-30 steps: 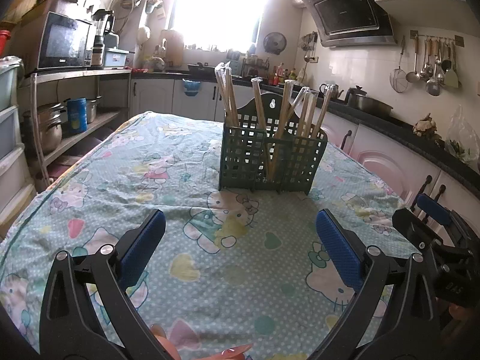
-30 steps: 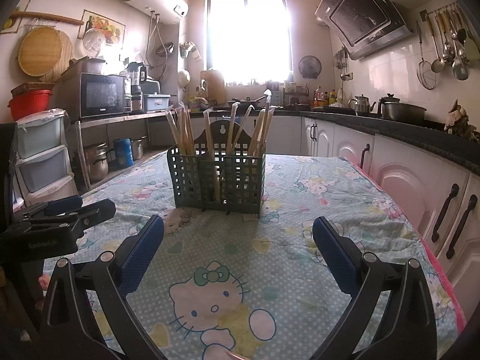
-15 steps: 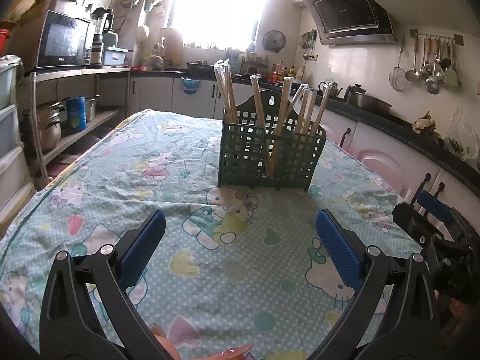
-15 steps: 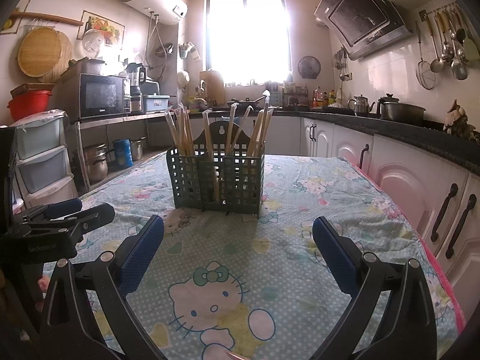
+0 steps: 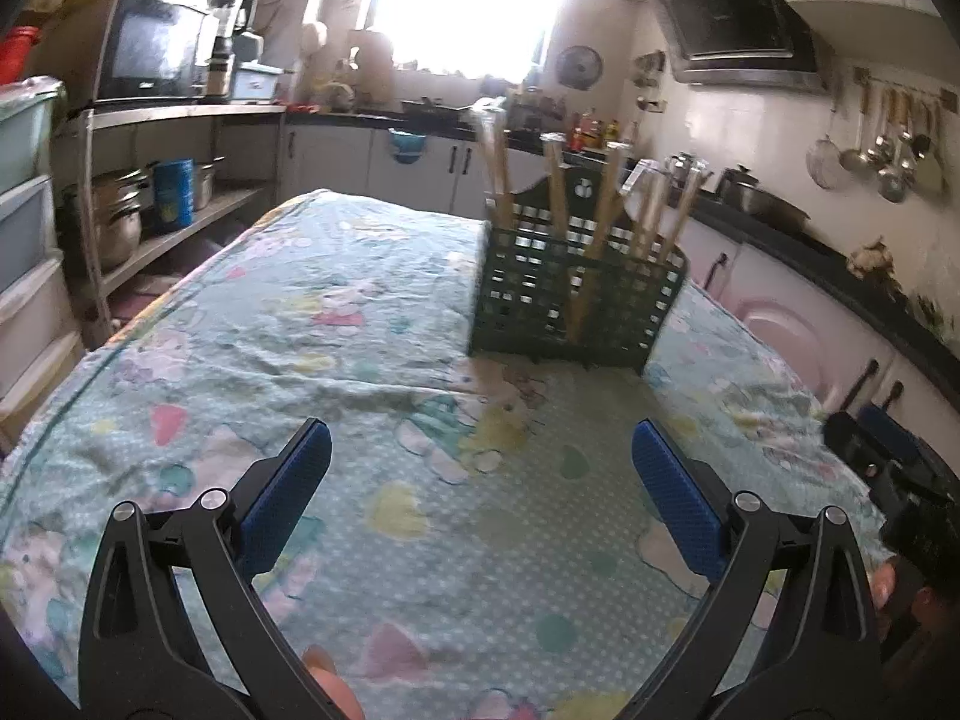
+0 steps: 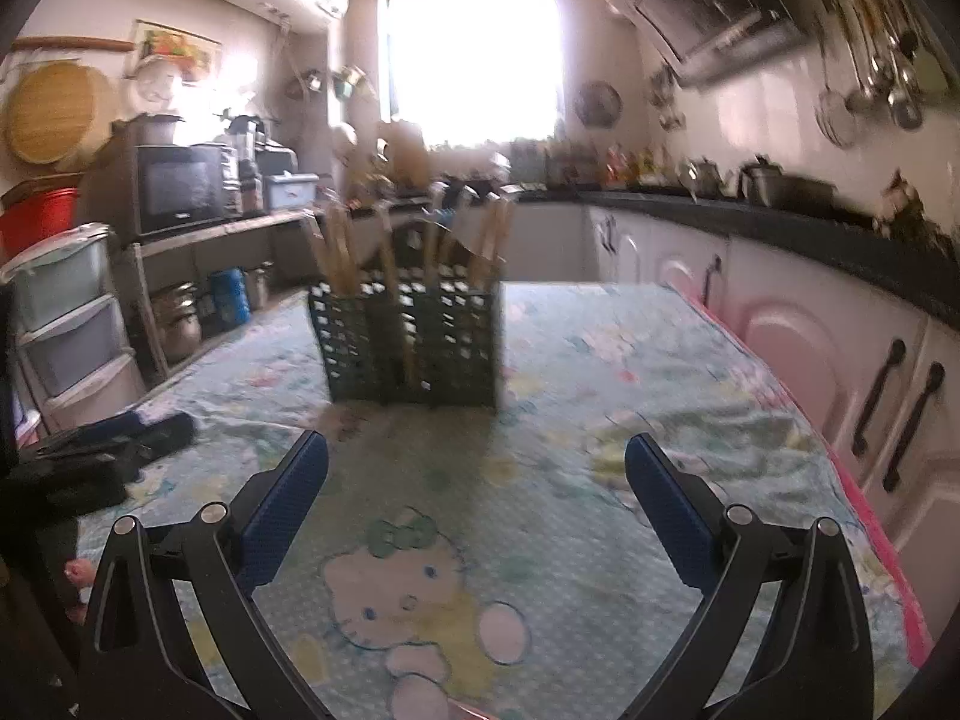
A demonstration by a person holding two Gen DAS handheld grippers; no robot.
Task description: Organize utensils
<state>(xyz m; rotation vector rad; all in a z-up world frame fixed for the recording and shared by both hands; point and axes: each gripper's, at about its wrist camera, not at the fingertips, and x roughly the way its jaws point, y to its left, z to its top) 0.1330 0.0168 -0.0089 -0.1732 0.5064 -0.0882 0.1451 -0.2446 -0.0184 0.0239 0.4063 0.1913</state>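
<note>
left gripper (image 5: pixel 480 474) gaping, empty | right gripper (image 6: pixel 477 477) gaping, empty | chopsticks (image 5: pixel 600 210) standing in caddy (image 5: pixel 570 306): likely light, stiff, slippery | pinching upper shafts seems best

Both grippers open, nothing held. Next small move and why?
Probably ease the right gripper forward toward the chopsticks standing in the green basket: its jaws are open and empty, the basket sits straight ahead, and the left gripper is also empty.
</note>
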